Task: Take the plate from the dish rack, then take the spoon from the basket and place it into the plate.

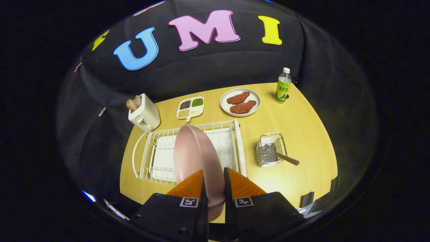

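Nearest to me, the hand-held gripper [214, 183] has its two fingers [202, 188] closed on the lower edge of the pink plate [195, 154], one finger pressing on each face; I see the plate standing on edge between them, tilted a little, its upper rim rising in front of the dish rack [153, 158]; whether its rim touches the wires I cannot tell.

Just beyond the fingers lies the white wire dish rack with a white tray under it, sitting on the yellow wooden bench [299, 131]; the plate hides much of its middle.

To the right of the rack, near but apart from it, stands a small metal basket [270, 149] — the spoon [280, 155] lies in it, bowl down inside the wires and its brown handle sticking out over the rim toward the right.

Farther off, behind the rack, I make out a white toaster [145, 114] with slices of bread in its slots; beside it a white divided dish [190, 108] with four compartments of grains or seeds — dark, green, pale and white; then a round pale plate carrying two reddish-brown pieces of meat [240, 102]; farthest on the right, near the bench's back corner, an upright bottle [283, 86] with a white cap and a green label.
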Demonstrator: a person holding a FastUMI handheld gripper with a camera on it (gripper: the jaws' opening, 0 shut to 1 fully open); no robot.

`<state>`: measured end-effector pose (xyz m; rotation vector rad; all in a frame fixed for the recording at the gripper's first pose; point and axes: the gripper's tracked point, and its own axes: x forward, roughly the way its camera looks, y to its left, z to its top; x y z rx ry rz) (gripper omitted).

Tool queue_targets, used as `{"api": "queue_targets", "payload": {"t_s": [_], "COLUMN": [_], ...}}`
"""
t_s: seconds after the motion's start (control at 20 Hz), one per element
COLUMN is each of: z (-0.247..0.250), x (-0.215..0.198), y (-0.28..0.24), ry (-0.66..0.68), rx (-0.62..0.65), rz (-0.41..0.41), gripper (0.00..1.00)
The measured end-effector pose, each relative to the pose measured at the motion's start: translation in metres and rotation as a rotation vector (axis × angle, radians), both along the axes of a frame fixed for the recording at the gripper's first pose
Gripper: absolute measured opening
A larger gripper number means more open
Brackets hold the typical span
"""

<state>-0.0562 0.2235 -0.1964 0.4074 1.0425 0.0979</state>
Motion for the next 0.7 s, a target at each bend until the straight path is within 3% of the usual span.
{"api": "queue_targets", "payload": {"t_s": [0.35, 0.7], "z": [-0.051, -0.11], "x": [-0.103, -0.122], "y": [0.025, 0.034], "ry": [0.159, 0.244], "rx": [0.122, 0.152], "rz": [0.031, 0.002], "gripper": [0.24, 0.24]}}
